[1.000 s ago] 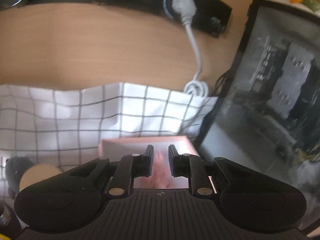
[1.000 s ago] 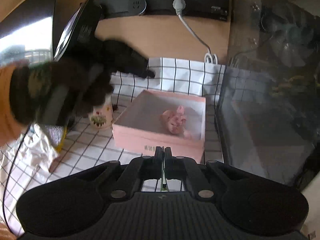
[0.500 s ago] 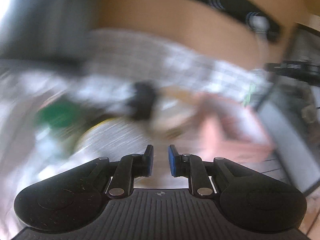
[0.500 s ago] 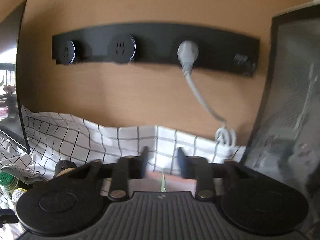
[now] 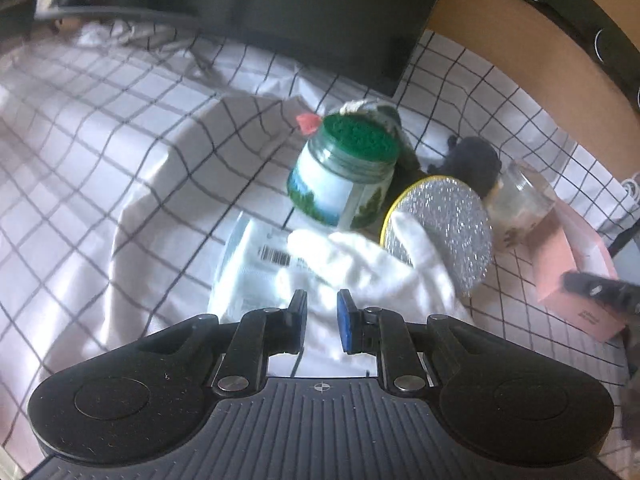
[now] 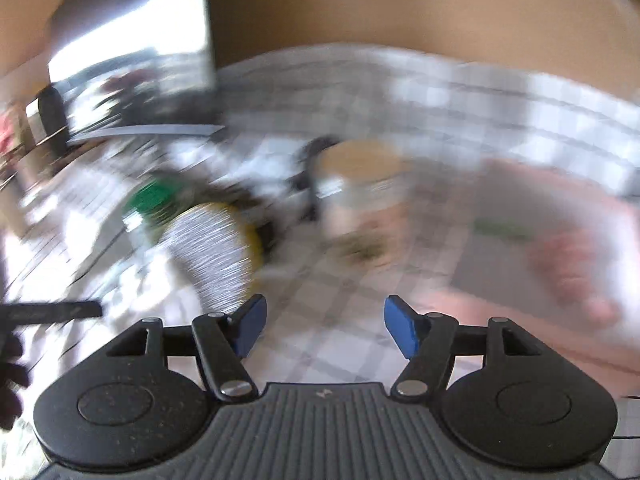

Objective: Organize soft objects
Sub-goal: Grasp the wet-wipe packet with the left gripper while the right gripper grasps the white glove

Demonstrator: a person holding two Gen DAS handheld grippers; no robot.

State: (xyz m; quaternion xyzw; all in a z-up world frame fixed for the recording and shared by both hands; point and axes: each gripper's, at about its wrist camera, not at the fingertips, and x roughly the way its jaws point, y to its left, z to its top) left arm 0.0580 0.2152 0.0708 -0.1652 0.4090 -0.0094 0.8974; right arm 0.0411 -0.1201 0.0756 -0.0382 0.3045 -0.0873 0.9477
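Jaws on my left gripper (image 5: 322, 320) stand a narrow gap apart, nothing pinched, hovering just over a white cloth (image 5: 360, 272) that lies on the checked tablecloth (image 5: 100, 168). Right gripper (image 6: 322, 330) has jaws spread wide, just been opening, nothing btwn them; that view is badly blurred.

Around the cloth: a plastic packet w/ barcode (image 5: 248, 272) partly under it, a green-lidded jar (image 5: 344, 172) tipped behind it, a silver scrub pad w/ yellow rim (image 5: 444, 232) touching the cloth's far edge. Dark fuzzy thing (image 5: 472, 164) and a glass jar (image 5: 520, 204) crowd behind the pad. Pink box (image 5: 568, 268) sits off right, near the jar; in the right view it holds a pink soft toy (image 6: 572, 272).
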